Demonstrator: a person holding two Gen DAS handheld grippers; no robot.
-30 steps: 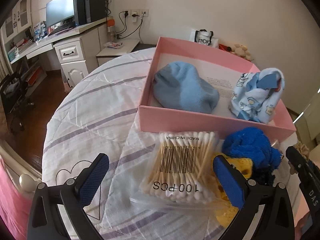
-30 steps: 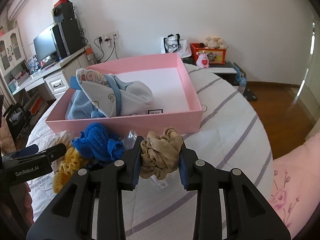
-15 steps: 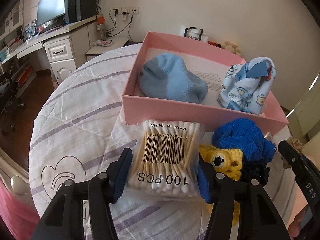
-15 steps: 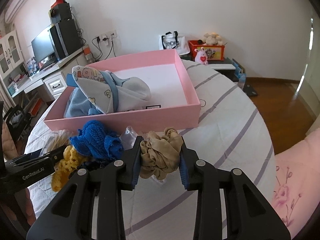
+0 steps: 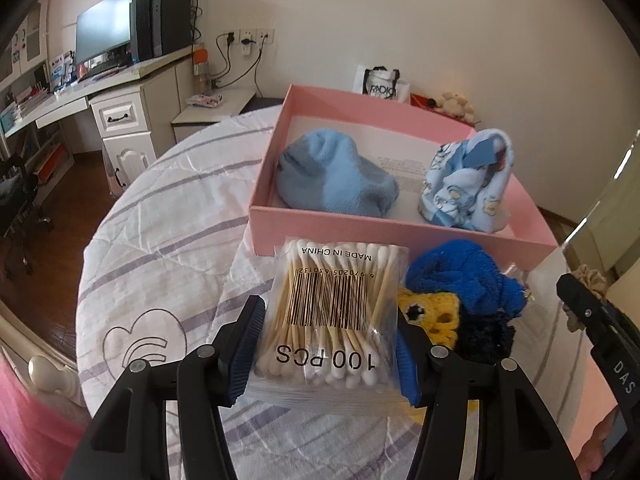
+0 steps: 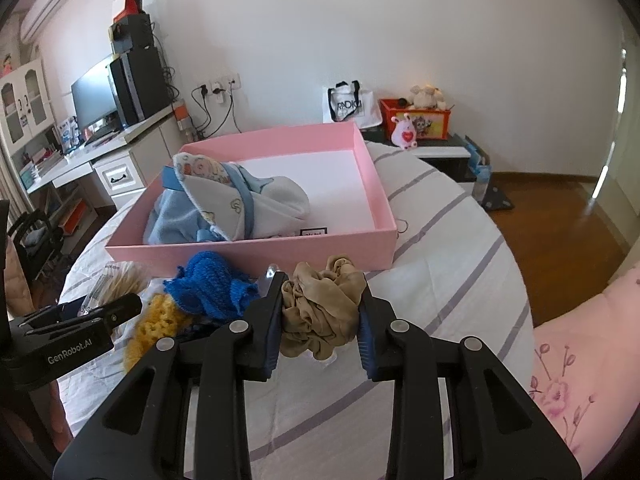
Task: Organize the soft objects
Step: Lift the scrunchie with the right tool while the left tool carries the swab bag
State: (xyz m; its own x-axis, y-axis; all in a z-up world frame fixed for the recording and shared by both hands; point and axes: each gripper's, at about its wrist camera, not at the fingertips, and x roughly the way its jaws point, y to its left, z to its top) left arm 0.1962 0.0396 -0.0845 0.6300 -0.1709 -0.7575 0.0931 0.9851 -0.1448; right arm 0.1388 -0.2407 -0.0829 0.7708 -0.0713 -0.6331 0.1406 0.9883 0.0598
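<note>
Clear plastic, the bag of cotton swabs (image 5: pixel 332 316) sits pinched in my left gripper (image 5: pixel 330 354); my right gripper (image 6: pixel 320 320) squeezes a tan scrunchie (image 6: pixel 320 312). The pink box (image 6: pixel 256 254) lies at twelve o'clock.

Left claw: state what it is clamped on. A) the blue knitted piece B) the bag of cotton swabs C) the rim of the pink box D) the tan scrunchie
B: in the left wrist view the left claw squeezes the bag of cotton swabs between its blue pads.
</note>
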